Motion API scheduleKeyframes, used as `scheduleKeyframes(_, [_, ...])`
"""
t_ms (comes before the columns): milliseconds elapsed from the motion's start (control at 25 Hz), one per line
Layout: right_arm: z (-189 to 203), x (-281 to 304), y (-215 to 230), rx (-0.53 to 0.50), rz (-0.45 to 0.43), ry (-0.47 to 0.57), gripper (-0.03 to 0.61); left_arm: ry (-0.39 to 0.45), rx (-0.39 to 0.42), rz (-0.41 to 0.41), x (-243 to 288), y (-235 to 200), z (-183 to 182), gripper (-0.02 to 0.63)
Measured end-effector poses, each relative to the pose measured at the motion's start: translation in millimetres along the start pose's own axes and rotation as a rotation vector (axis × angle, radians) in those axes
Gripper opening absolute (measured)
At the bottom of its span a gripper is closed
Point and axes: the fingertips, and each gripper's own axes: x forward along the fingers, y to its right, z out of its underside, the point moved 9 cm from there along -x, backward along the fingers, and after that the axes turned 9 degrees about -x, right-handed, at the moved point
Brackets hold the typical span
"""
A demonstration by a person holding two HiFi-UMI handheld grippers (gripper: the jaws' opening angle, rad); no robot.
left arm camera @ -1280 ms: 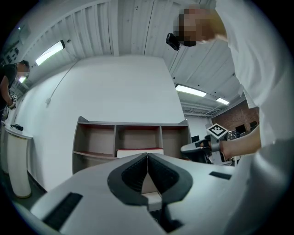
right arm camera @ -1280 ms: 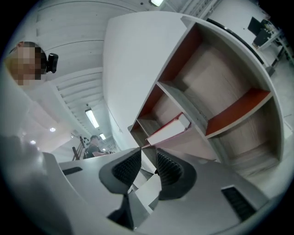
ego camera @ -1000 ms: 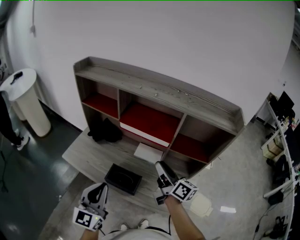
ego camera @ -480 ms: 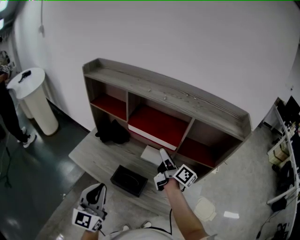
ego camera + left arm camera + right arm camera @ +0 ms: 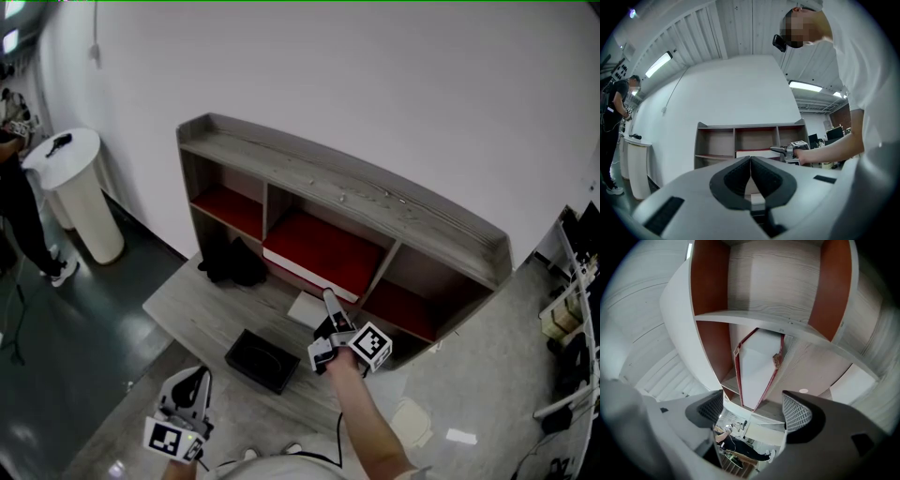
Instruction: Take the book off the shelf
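Observation:
A flat book with a white cover and red edges (image 5: 302, 273) lies in the middle compartment of the grey shelf (image 5: 375, 202). In the right gripper view the book (image 5: 758, 369) fills the centre, just beyond the jaws. My right gripper (image 5: 323, 330) is rolled on its side and points at that compartment. Its jaws (image 5: 752, 408) have just been opening and stand wide with nothing between them. My left gripper (image 5: 194, 380) hangs low at the near left, shut (image 5: 750, 164) and empty. From the left gripper view I see the shelf (image 5: 715, 140) and the right gripper (image 5: 785, 151) ahead.
The shelf stands on a grey table (image 5: 202, 305). A black tray (image 5: 262, 360), a black bundle (image 5: 230, 267) and a white sheet (image 5: 307, 309) lie on the table. A white round stand (image 5: 80, 192) and a person (image 5: 19, 216) are at the left.
My right gripper has moved forward to the shelf's middle compartment, rolled onto its side and opened its jaws. The left gripper has stayed low and shut.

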Motion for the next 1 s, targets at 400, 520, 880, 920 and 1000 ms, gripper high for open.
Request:
scheduleKeyframes(400, [-17.7, 25.1, -3.3, 0.097, -0.019, 0.072, 0.417, -0.003, -0.005, -0.009, 0.5, 1.7, 0.2, 0.021])
scheduleKeyframes(520, [-20.6, 32.7, -4.3, 0.146, -0.01, 0.098, 0.417, -0.015, -0.004, -0.01, 0.3, 2.1, -0.7, 0.02])
scheduleKeyframes(880, [-13.4, 35.1, 8.2, 0.231, 0.047, 0.164, 0.416, -0.011, -0.014, -0.025, -4.9, 2.3, -1.4, 0.021])
scheduleKeyframes(920, [-12.0, 36.4, 8.6, 0.232, 0.053, 0.169, 0.414, -0.013, -0.015, -0.022, -5.0, 2.6, -0.6, 0.02])
scheduleKeyframes(1000, [-10.3, 38.9, 11.1, 0.236, 0.068, 0.179, 0.414, -0.017, -0.009, -0.012, -4.7, 3.5, 1.2, 0.021])
